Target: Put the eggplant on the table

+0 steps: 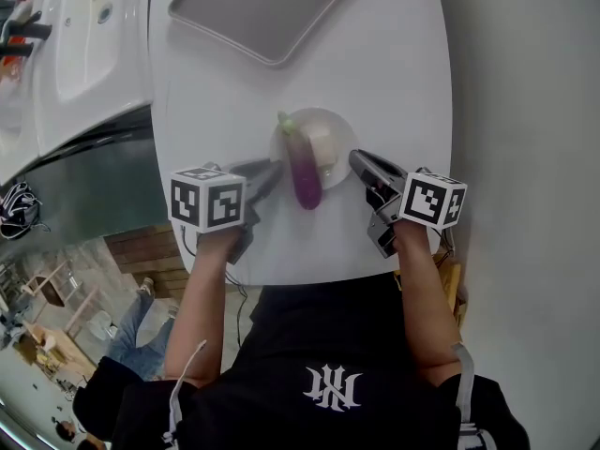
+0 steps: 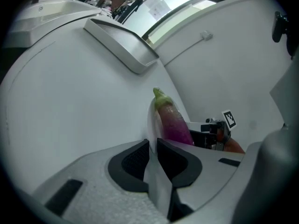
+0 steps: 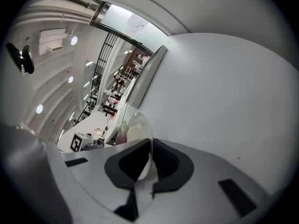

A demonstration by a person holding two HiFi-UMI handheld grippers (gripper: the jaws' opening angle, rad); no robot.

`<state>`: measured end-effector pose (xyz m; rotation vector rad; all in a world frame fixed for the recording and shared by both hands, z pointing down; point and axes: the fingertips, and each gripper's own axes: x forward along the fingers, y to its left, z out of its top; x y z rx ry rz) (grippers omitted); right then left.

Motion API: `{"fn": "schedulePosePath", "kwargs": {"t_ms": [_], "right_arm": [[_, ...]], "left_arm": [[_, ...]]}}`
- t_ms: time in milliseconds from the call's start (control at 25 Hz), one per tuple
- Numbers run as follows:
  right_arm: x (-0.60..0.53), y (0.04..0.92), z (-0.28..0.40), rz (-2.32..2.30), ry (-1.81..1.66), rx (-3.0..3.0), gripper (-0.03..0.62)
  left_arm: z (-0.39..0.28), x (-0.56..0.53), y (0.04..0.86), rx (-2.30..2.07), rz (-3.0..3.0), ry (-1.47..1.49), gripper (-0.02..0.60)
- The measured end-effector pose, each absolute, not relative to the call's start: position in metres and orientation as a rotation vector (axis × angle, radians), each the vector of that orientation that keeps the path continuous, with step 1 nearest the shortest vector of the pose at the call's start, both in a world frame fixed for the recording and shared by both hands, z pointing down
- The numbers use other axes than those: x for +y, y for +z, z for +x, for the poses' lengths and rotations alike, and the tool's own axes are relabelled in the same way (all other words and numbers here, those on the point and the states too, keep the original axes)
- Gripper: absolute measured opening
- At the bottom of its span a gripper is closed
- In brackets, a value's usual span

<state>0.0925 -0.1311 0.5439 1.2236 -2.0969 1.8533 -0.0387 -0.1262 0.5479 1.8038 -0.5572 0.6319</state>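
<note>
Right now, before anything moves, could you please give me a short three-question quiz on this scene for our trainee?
1. Multiple choice: where does the long purple eggplant lie?
A. on the bare white table
B. on the small pale round plate
C. in the grey tray
2. True or false: the left gripper and the right gripper each clamp the plate's rim, on opposite sides.
3. Fill in: the eggplant's green stem end points ___ the person.

Key: 1 B; 2 true; 3 away from.
</note>
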Motion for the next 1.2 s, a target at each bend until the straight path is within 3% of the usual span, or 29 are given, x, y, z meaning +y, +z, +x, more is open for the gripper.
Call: {"fn": "schedulePosePath", "kwargs": {"t_ms": [360,1200], "right_arm": [[-0.1292,0.5510,0.0916,1.223,1.777,-2.078,0.014],[-0.1355,0.5490,0.0914,1.175,1.059,-2.049,0.061]], "left_arm": [[-0.0396,-0.1260,0.5519,-0.584,1.839,0.730,0.041],[-0.0357,-0.1310,0.5504,-0.655,1.996,1.082,0.100]]}}
